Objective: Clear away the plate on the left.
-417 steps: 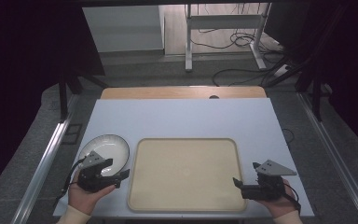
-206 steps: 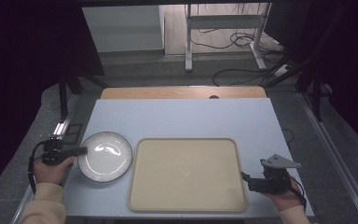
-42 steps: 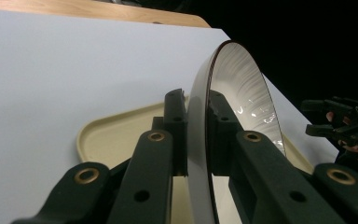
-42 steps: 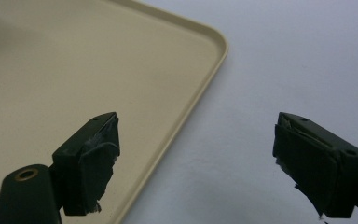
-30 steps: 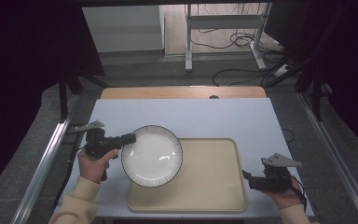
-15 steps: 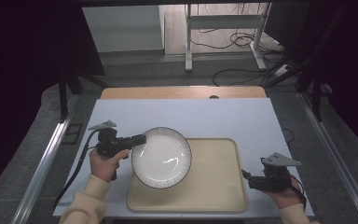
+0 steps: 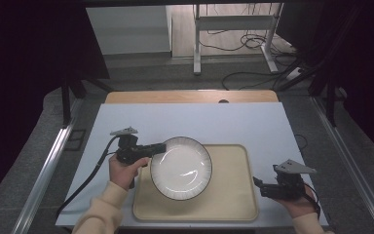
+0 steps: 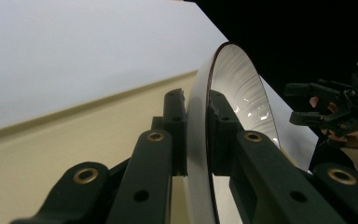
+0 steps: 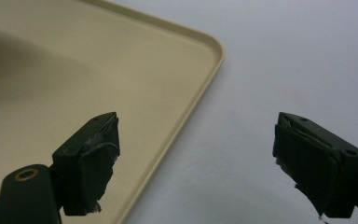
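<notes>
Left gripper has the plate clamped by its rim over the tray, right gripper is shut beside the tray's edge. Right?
Not quite. The right gripper is open: the right gripper view shows its jaws standing wide apart, with nothing between them, at the tray corner. The rest holds: the left gripper is shut on the rim of the plate, held over the tray.

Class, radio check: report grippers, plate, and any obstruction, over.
Left gripper shut on plate rim. Plate held over tray, left part. Right gripper open, at tray's right edge, holding nothing. Tray bare, nothing in the way.
</notes>
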